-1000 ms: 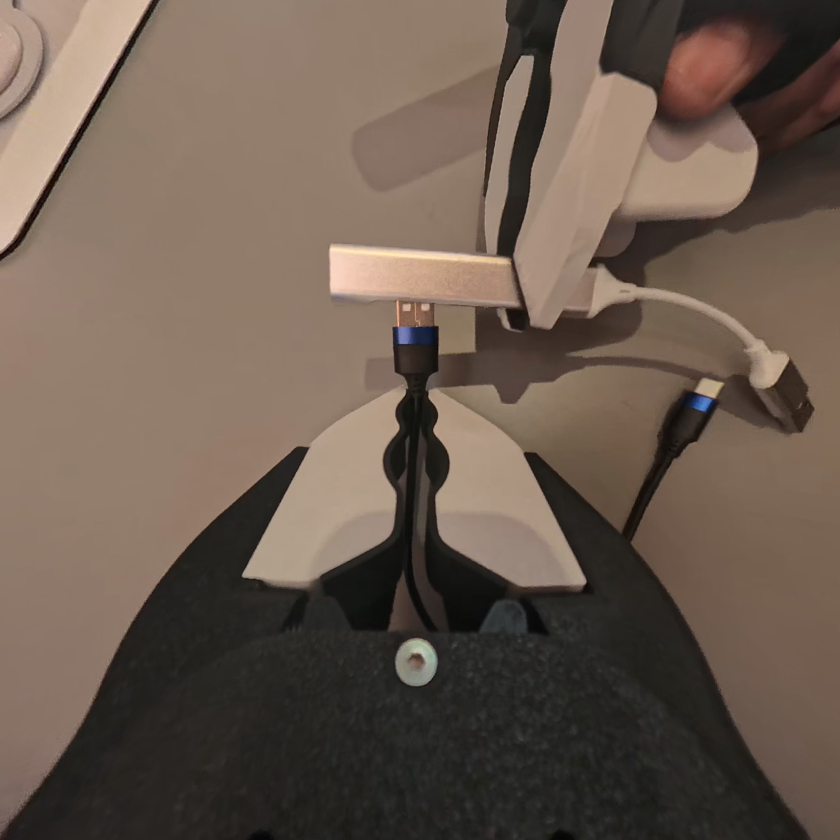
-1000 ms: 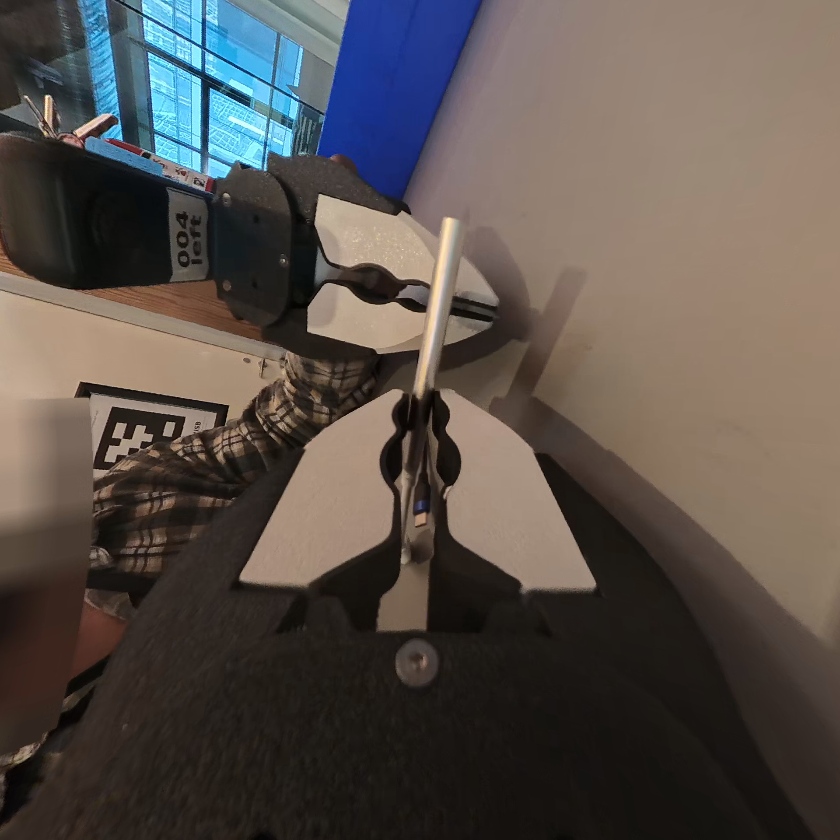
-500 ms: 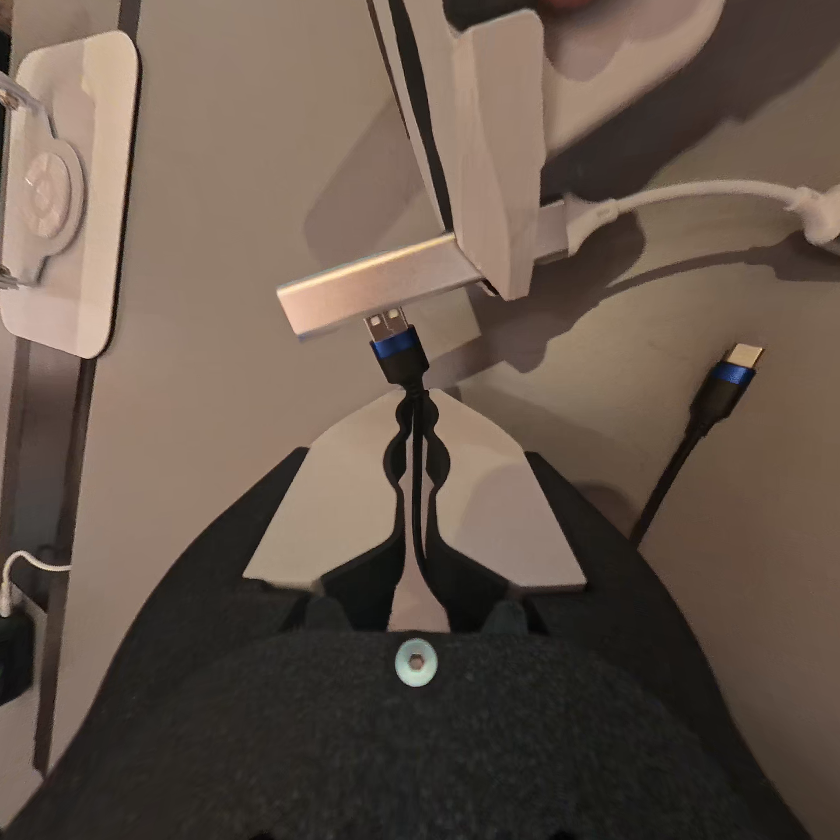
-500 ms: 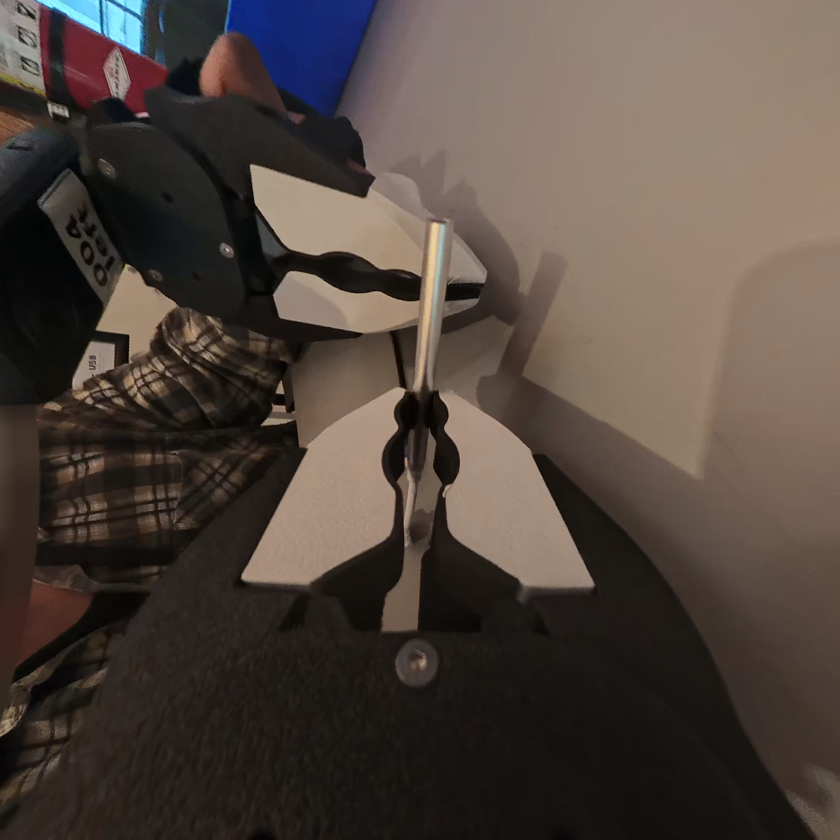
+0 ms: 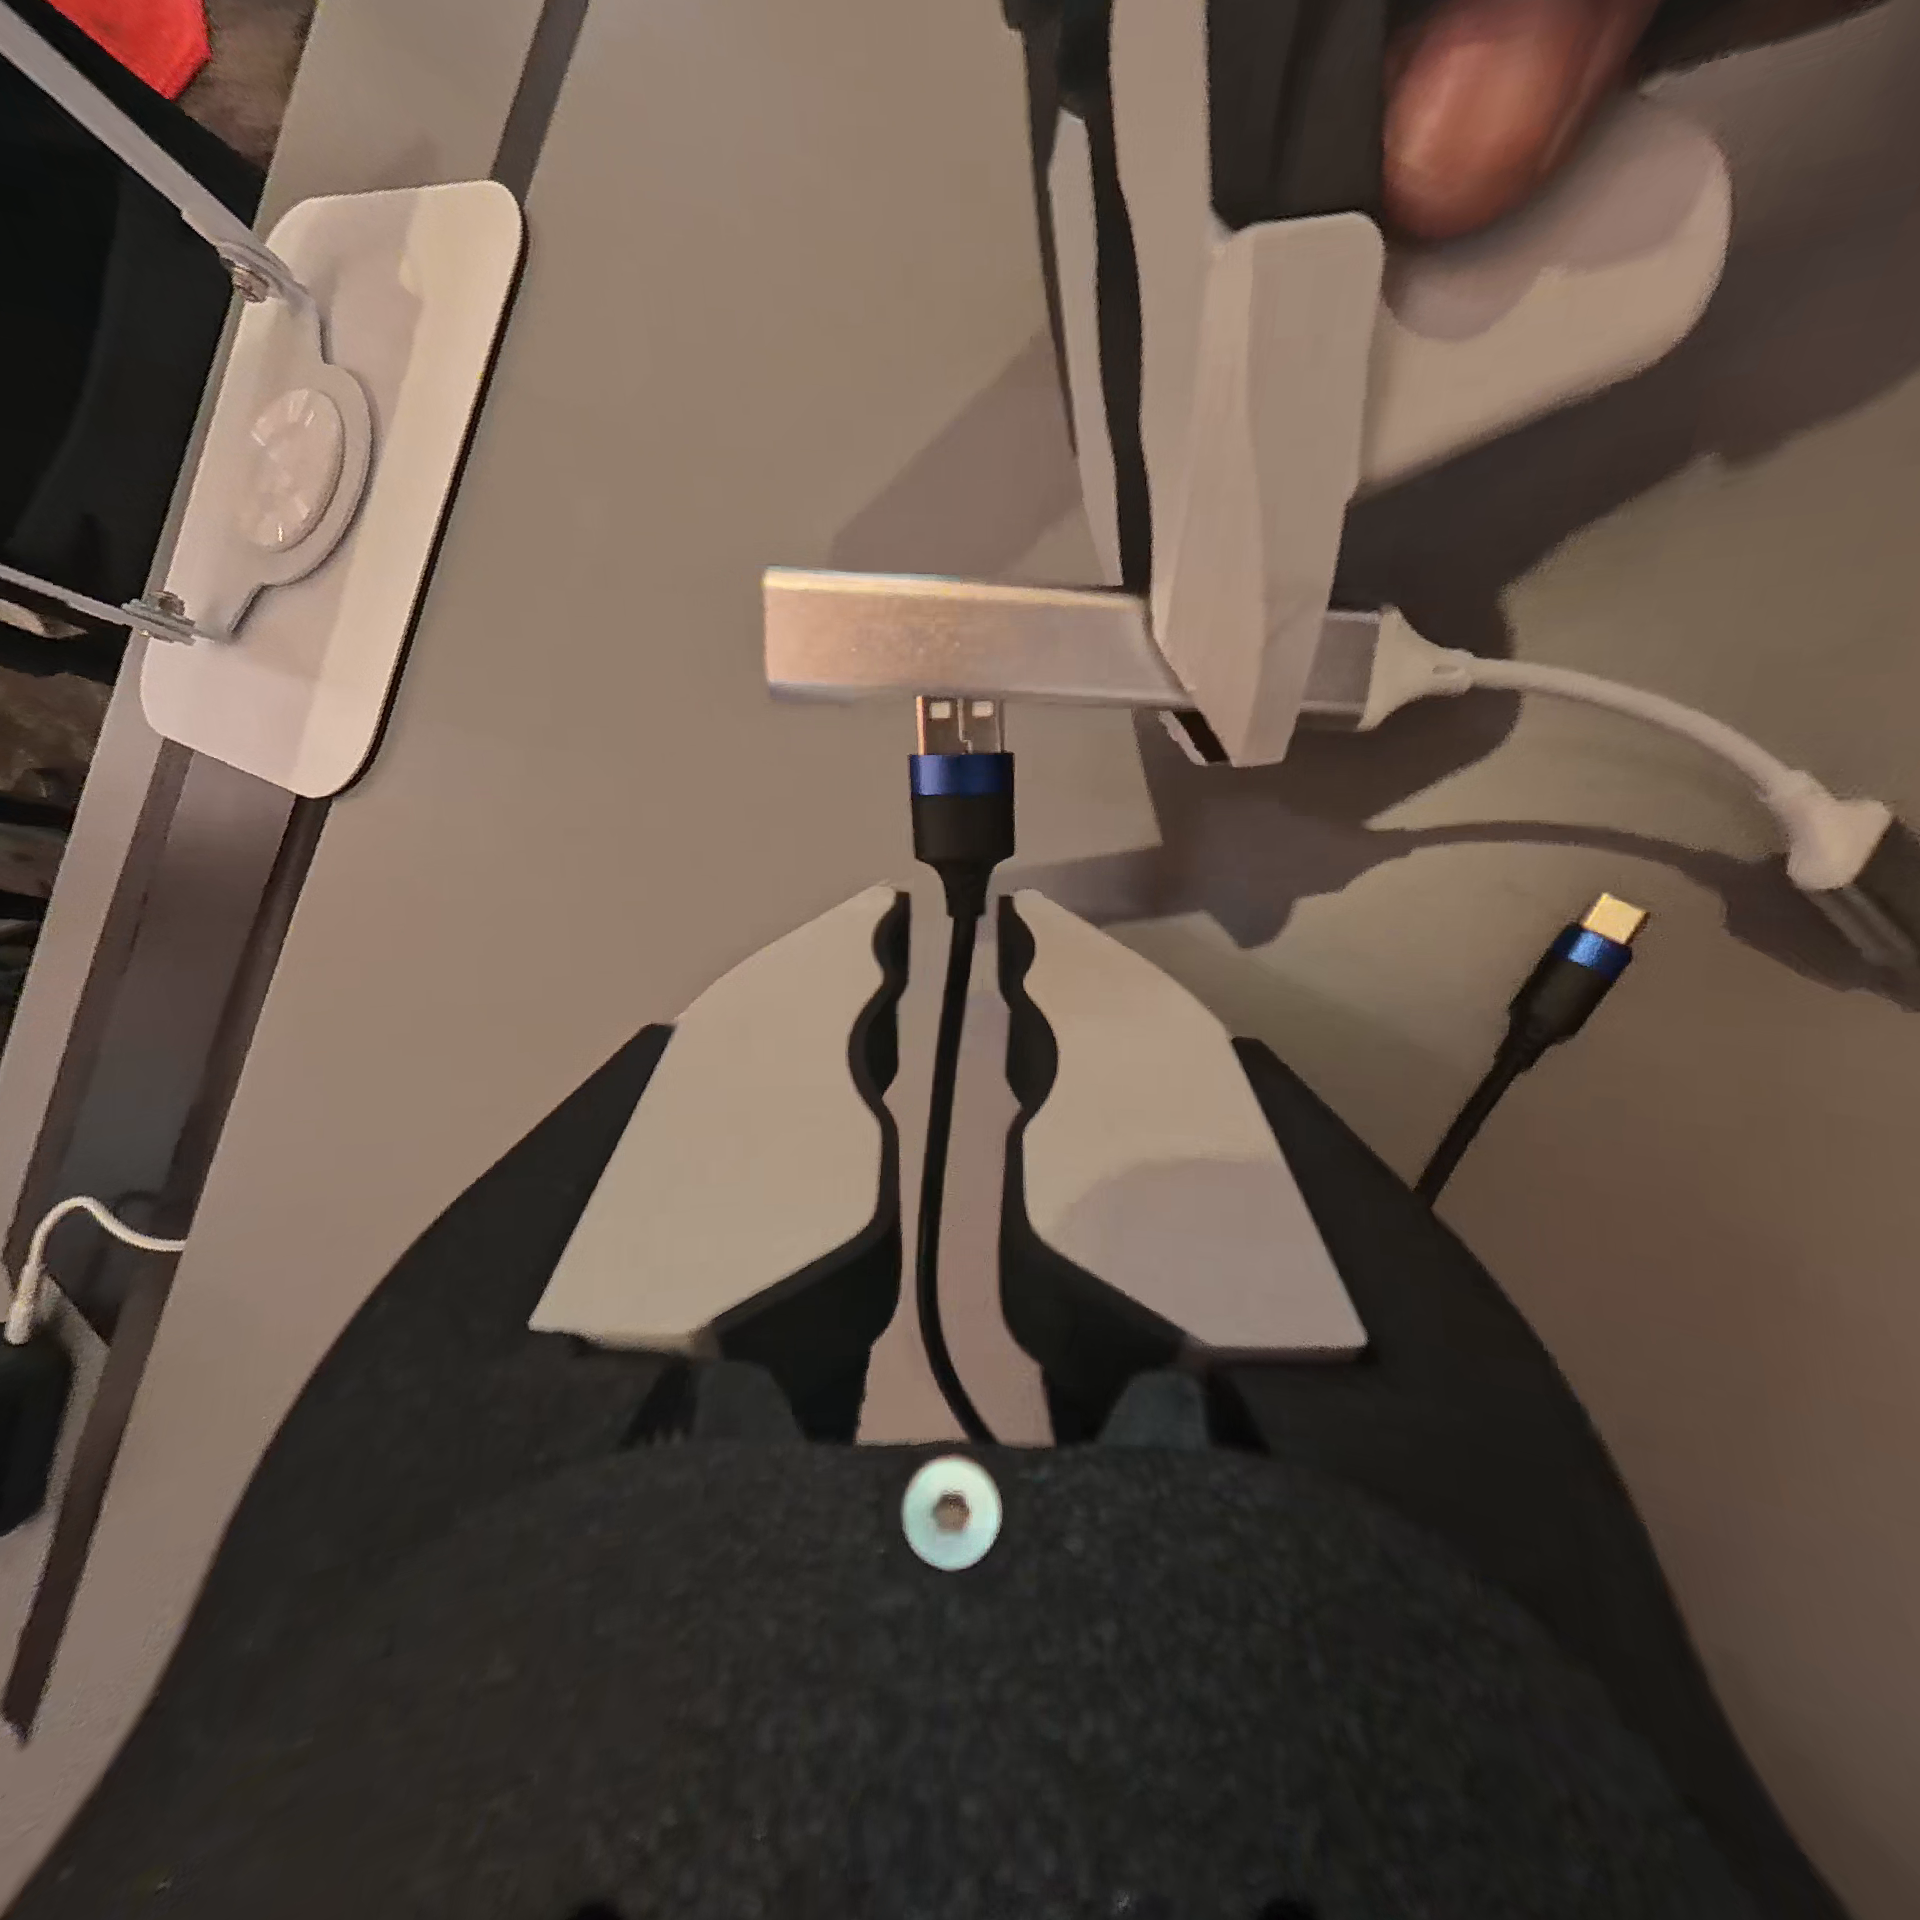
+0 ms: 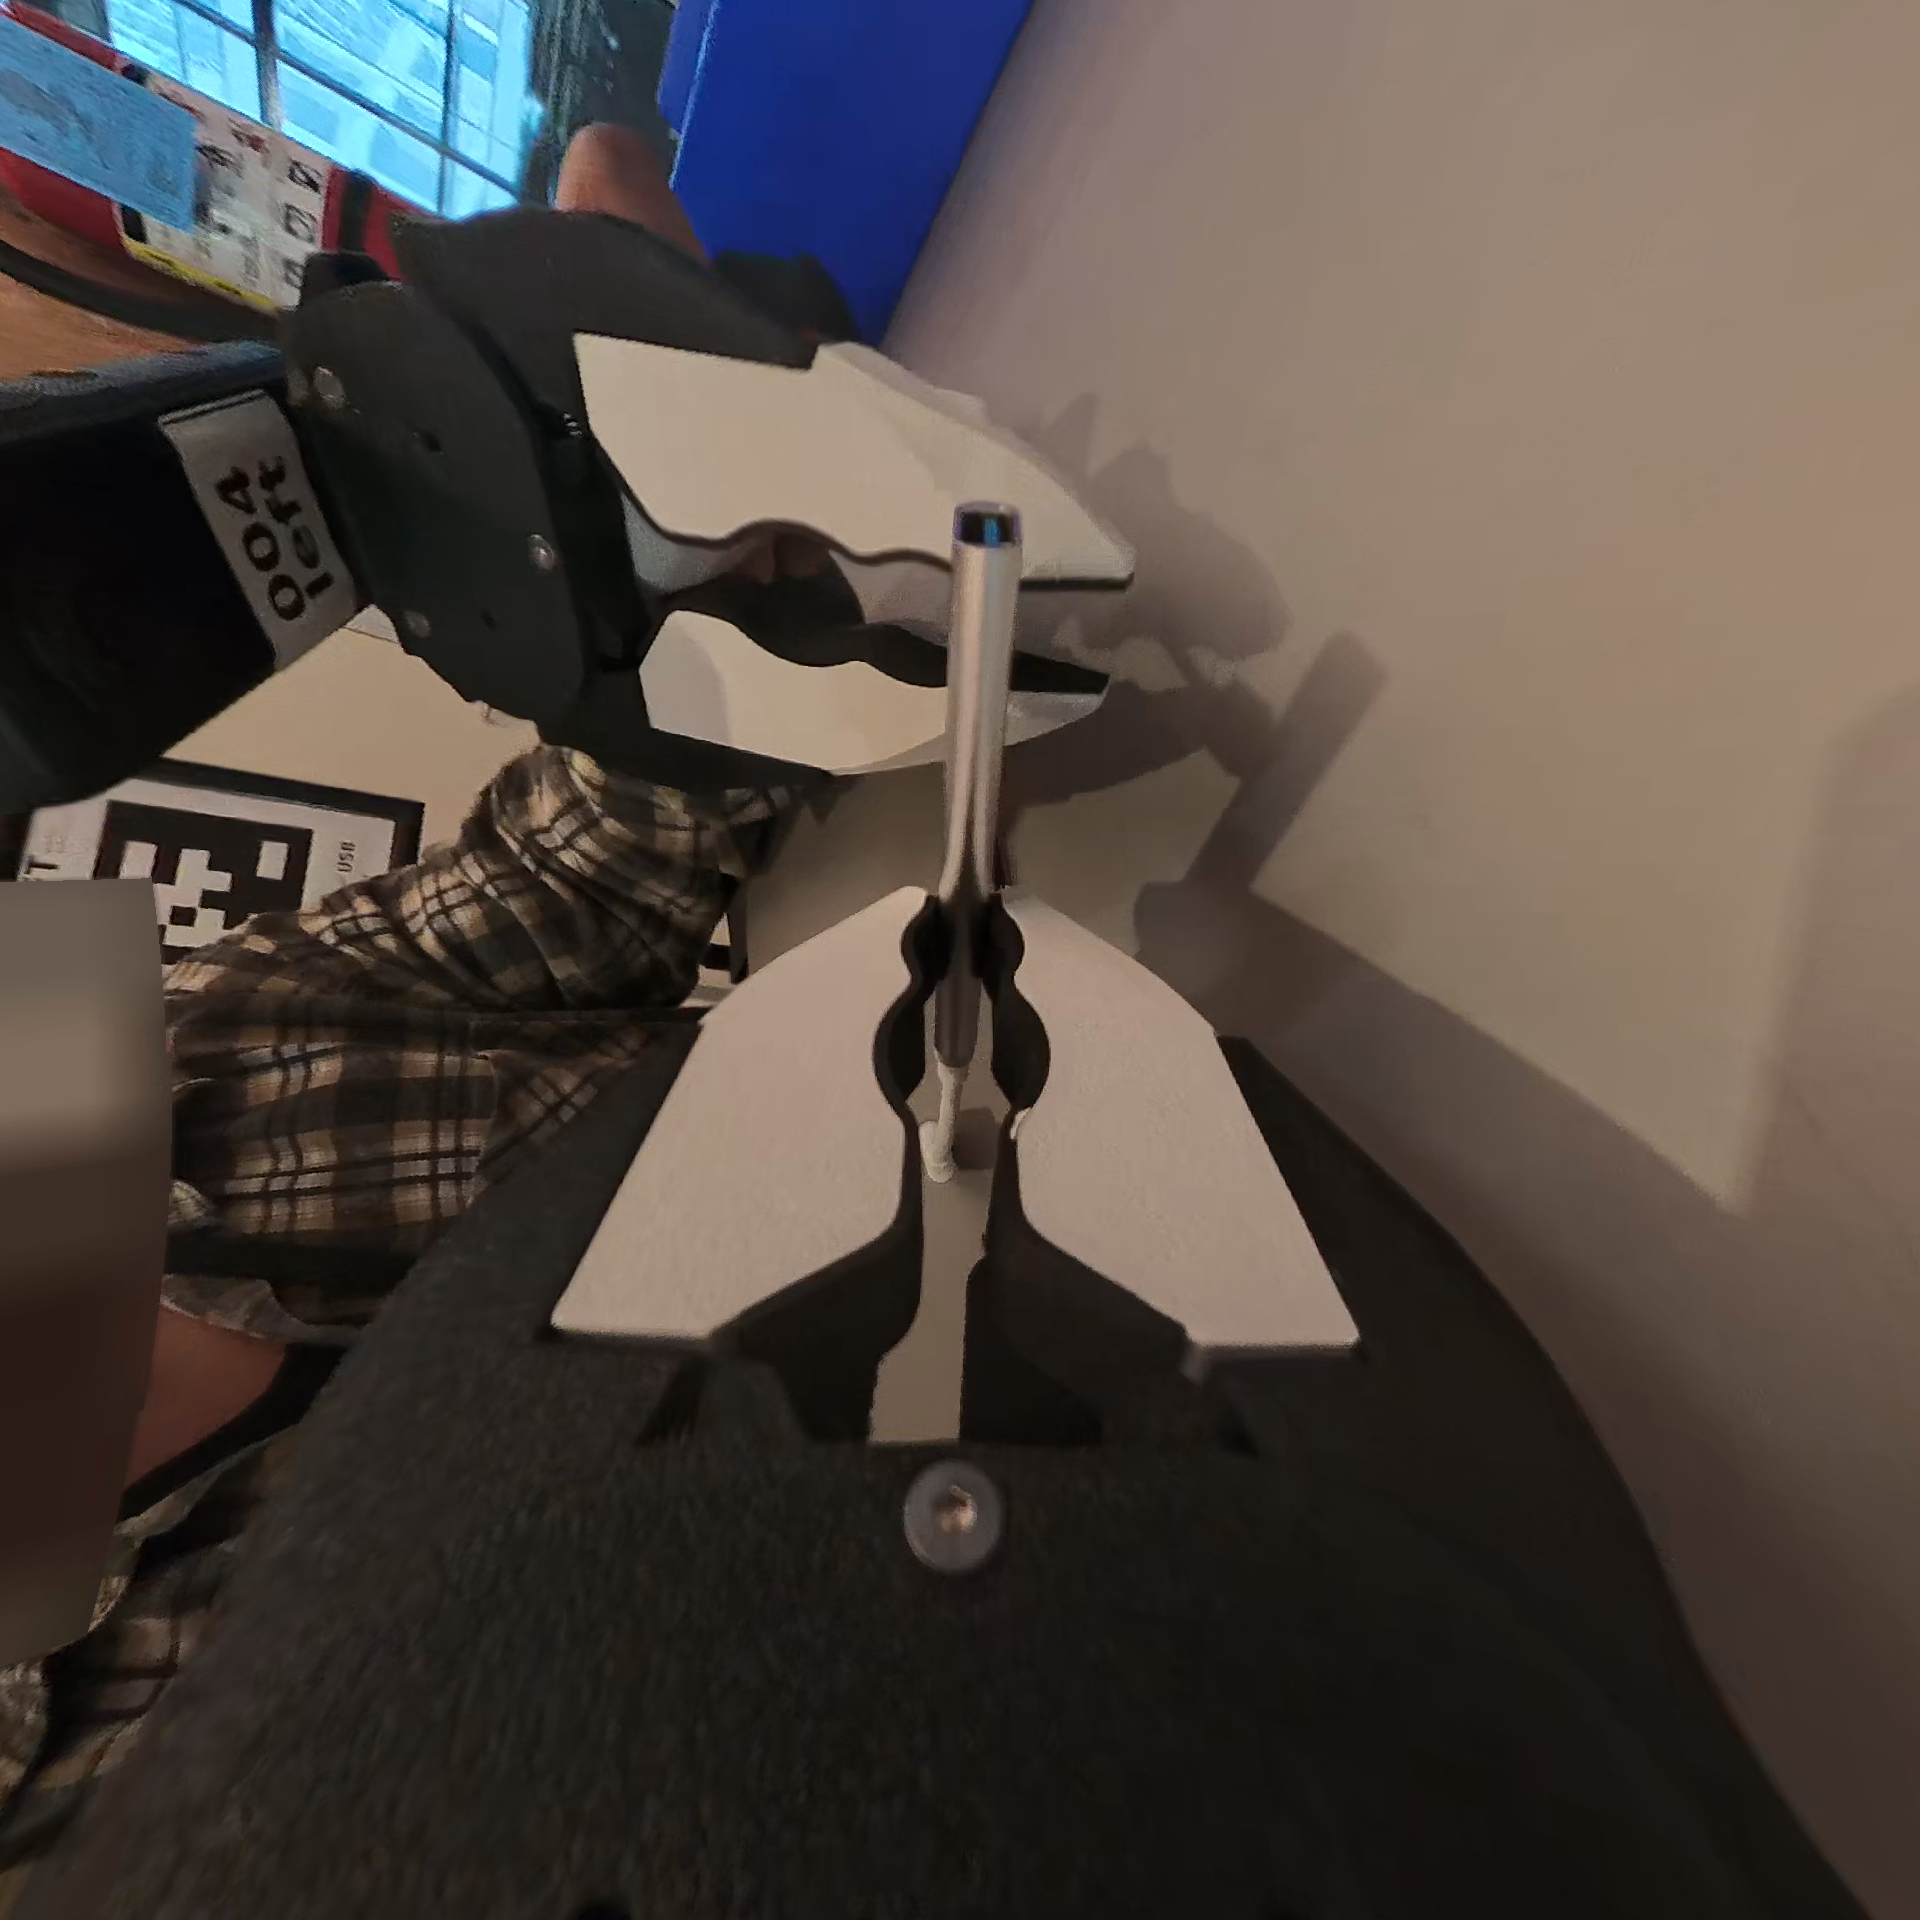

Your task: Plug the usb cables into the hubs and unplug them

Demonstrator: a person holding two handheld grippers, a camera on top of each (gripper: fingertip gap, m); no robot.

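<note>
Grey table [image 5: 727,312] beneath. Right gripper [image 6: 958,904] clamped on slim silver hub [image 5: 935,634], held level above tabletop, white lead trailing right. Left gripper [image 5: 954,894] parted, loose around black usb cable [image 5: 940,1143]; blue-collared metal plug [image 5: 958,748] seated in hub's near side.

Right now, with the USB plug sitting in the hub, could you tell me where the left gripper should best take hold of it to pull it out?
Grip the black moulded collar just behind the blue ring of the USB plug, approaching straight along the cable from below in the left wrist view. The left gripper stands open around the thin cable, which would probably slip or bend. The right gripper holds the silver hub.
</note>
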